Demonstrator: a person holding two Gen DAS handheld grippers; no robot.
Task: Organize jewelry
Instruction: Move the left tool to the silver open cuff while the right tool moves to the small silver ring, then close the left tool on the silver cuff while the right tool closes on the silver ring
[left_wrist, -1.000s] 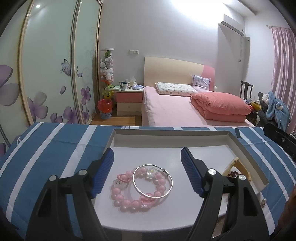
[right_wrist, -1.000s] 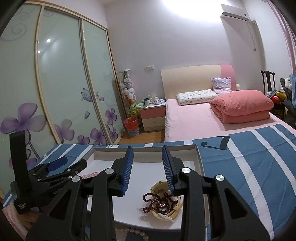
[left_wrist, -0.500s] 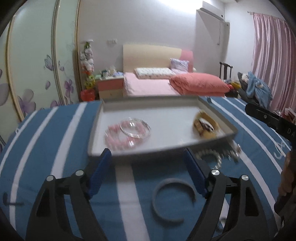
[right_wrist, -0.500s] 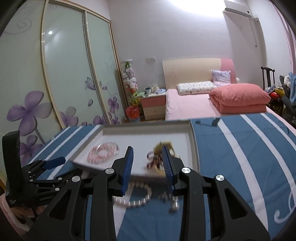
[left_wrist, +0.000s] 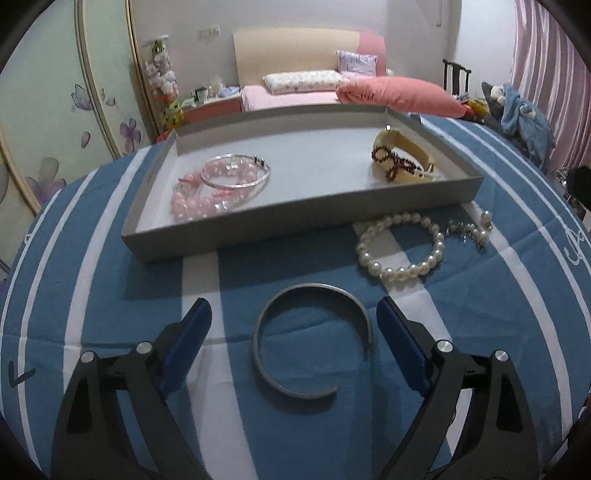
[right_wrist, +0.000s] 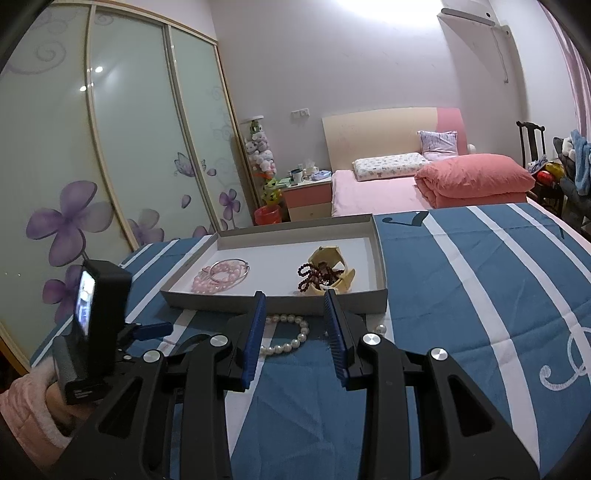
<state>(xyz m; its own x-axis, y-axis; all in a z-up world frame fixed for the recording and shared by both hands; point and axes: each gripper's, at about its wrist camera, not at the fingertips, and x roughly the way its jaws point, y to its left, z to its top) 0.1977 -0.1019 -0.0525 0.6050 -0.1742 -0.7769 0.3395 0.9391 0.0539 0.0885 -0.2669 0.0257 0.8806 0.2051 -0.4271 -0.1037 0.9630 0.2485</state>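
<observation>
A grey open cuff bangle (left_wrist: 308, 341) lies on the blue striped cloth between the open jaws of my left gripper (left_wrist: 293, 345). A white pearl bracelet (left_wrist: 400, 248) and pearl earrings (left_wrist: 476, 230) lie beyond it, in front of the grey tray (left_wrist: 306, 221). The tray holds a pink bead bracelet (left_wrist: 207, 197), a silver bangle (left_wrist: 236, 171) and a yellow bangle with dark red beads (left_wrist: 400, 160). My right gripper (right_wrist: 295, 332) is open and empty, just short of the pearl bracelet (right_wrist: 286, 341) and the tray (right_wrist: 280, 301).
The blue and white striped cloth (right_wrist: 480, 295) covers the table. My left gripper's camera body (right_wrist: 92, 325) stands at the left in the right wrist view. A bed (right_wrist: 424, 184) and wardrobe doors (right_wrist: 129, 147) are behind the table.
Both grippers pulled back from over the tray toward the table's near side. The left gripper lowered around the grey cuff bangle. The right gripper's jaws opened a little wider.
</observation>
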